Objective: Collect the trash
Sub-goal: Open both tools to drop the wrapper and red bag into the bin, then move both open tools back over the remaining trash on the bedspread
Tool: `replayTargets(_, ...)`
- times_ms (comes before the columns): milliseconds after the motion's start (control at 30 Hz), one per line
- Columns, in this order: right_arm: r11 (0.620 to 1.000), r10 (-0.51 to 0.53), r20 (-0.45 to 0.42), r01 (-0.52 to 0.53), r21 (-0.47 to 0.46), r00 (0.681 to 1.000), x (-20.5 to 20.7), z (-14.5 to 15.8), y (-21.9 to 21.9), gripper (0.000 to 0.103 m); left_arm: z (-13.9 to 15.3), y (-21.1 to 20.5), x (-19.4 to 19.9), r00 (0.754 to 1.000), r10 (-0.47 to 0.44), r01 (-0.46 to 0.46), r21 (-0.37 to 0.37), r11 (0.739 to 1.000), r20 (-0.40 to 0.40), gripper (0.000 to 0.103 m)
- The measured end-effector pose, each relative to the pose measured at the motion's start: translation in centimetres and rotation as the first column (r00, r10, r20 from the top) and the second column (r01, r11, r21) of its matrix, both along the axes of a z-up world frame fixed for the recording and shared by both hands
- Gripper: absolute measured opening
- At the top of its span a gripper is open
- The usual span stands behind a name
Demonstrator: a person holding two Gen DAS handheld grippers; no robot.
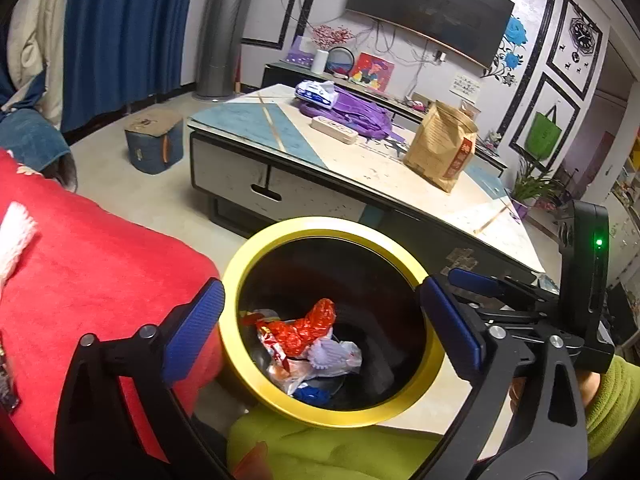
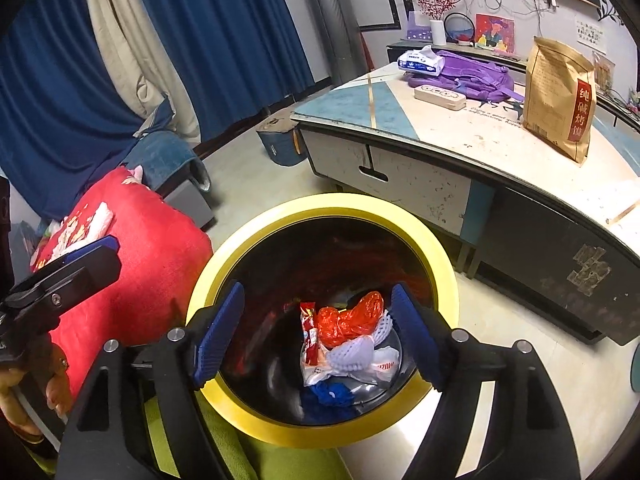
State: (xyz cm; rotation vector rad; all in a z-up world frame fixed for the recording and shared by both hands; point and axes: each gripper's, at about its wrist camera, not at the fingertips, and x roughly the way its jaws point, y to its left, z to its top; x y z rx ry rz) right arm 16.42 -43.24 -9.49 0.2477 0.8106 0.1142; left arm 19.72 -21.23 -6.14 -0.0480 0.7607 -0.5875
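A round bin with a yellow rim (image 1: 332, 226) (image 2: 320, 204) stands on the floor below both grippers. At its dark bottom lie a crumpled red wrapper (image 1: 304, 326) (image 2: 350, 320), a white foam net (image 1: 332, 354) (image 2: 352, 354), clear plastic and a blue scrap (image 1: 314, 394) (image 2: 332, 394). My left gripper (image 1: 320, 288) hangs open over the bin mouth, nothing between its blue pads. My right gripper (image 2: 318, 292) is open above the same opening and also holds nothing. One blue finger (image 1: 476, 282) of the right gripper shows at the right of the left wrist view.
A red blanket (image 1: 92, 280) lies left of the bin. Behind it stands a low table (image 1: 360, 160) with a brown paper bag (image 1: 442, 146), purple backpack (image 1: 360, 114), tissue pack (image 1: 316, 94) and power strip (image 1: 334, 130). A blue box (image 1: 154, 144) sits on the floor.
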Motion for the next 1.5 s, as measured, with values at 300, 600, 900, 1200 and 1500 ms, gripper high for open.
replayTargets(300, 1.0, -0.005, 0.047, 0.006, -0.022, 0.999, -0.4, 1.1, 0.3, 0.074, 0.6, 2.4, -0.7, 0.997, 0.075, -0.075, -0.008, 0.997, 0.022, 0.092)
replayTargets(600, 0.997, 0.051, 0.173, -0.04, -0.068, 0.984, -1.7, 3.5, 2.4, 0.08, 1.3, 5.1, -1.5, 0.989, 0.14, -0.14, -0.011, 0.99, 0.038, 0.092)
replayTargets(900, 0.986, 0.136, 0.211, -0.111, -0.125, 0.968, -2.3, 4.7, 5.3, 0.084, 1.7, 8.0, -2.2, 0.98, 0.197, -0.196, -0.017, 0.98, 0.041, 0.092)
replayTargets(1200, 0.971, 0.207, 0.235, -0.17, -0.168, 0.95, -2.9, 5.4, 8.2, 0.088, 1.9, 11.2, -2.7, 0.962, 0.269, -0.269, -0.017, 0.963, 0.038, 0.092)
replayTargets(1500, 0.96, 0.259, 0.256, -0.218, -0.177, 0.931, -3.3, 6.1, 10.7, 0.091, 2.6, 14.7, -3.5, 0.934, 0.35, -0.35, -0.023, 0.937, 0.069, 0.092)
